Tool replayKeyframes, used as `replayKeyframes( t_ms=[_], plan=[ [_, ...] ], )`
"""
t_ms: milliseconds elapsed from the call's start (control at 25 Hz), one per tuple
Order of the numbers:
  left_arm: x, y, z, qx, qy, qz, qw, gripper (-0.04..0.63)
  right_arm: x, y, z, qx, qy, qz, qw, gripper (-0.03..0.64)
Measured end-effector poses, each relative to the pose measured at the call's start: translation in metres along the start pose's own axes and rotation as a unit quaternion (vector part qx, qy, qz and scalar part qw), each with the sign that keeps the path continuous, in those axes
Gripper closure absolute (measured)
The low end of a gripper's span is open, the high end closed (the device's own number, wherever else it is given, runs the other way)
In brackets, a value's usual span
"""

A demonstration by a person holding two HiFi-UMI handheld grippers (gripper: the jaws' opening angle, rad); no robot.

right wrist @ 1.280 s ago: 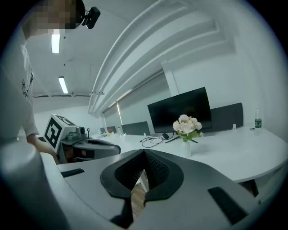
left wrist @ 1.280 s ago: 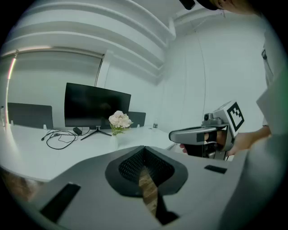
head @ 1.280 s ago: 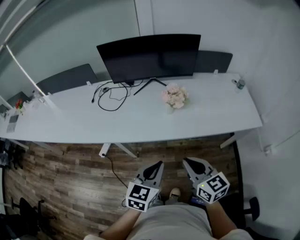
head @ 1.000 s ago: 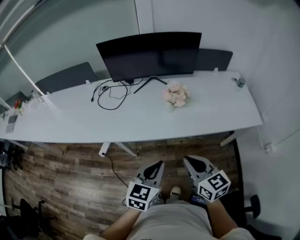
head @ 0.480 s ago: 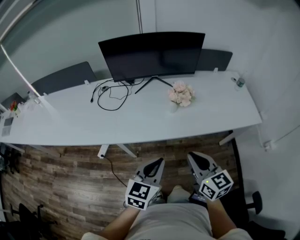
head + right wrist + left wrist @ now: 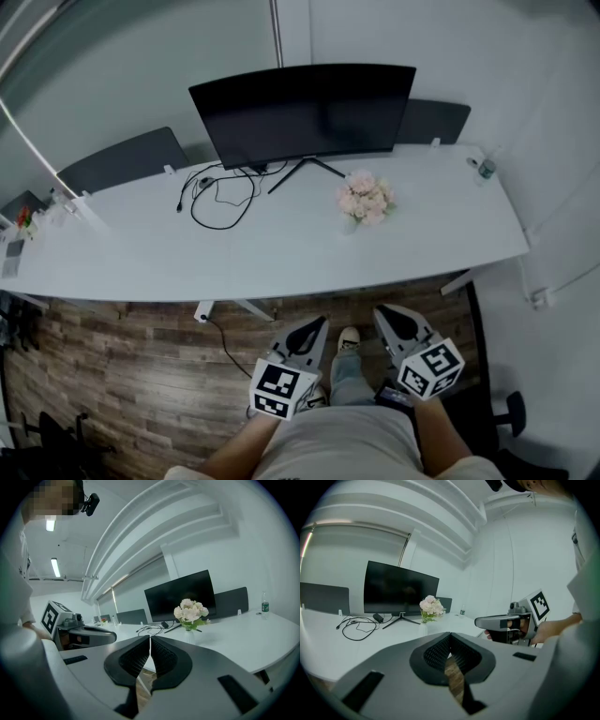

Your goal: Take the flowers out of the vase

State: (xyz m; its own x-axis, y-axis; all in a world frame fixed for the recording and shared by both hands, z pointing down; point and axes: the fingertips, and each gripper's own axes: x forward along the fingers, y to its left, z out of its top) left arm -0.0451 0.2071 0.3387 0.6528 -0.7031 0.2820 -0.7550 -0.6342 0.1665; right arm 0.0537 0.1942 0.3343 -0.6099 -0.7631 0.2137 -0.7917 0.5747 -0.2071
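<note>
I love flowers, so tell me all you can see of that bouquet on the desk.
The bouquet is a tight bunch of pale pink and cream blooms with a few green leaves beneath. It stands upright in a small pale vase on the white desk, before the dark monitor, right of its stand. Nothing else touches it.

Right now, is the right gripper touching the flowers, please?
Apart. The head view shows the right gripper over the floor, short of the table holding the flowers.
</note>
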Motion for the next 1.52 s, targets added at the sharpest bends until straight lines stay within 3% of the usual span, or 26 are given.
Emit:
replayKeyframes(
  t_ms=[440,1040,1320,1520],
  plan=[
    [0.082,0.049,0.027,-0.006,0.015,0.019,0.9997,0.592,0.070,-0.074,0.030,-0.004,0.011,0.022,1.000,0.584],
    [0.172,0.094,0.056,-0.033,0.027,0.070,0.9967,0.592,0.157,-0.135,0.050,0.001,0.040,0.105,0.994,0.584],
    [0.198,0.100,0.061,-0.031,0.022,0.080,0.9961,0.592,0.167,-0.175,0.058,0.003,0.036,0.096,0.995,0.584],
    [0.203,0.100,0.060,-0.035,0.035,0.077,0.9958,0.592,0.167,-0.206,0.064,0.010,0.028,0.053,0.998,0.583]
  ],
)
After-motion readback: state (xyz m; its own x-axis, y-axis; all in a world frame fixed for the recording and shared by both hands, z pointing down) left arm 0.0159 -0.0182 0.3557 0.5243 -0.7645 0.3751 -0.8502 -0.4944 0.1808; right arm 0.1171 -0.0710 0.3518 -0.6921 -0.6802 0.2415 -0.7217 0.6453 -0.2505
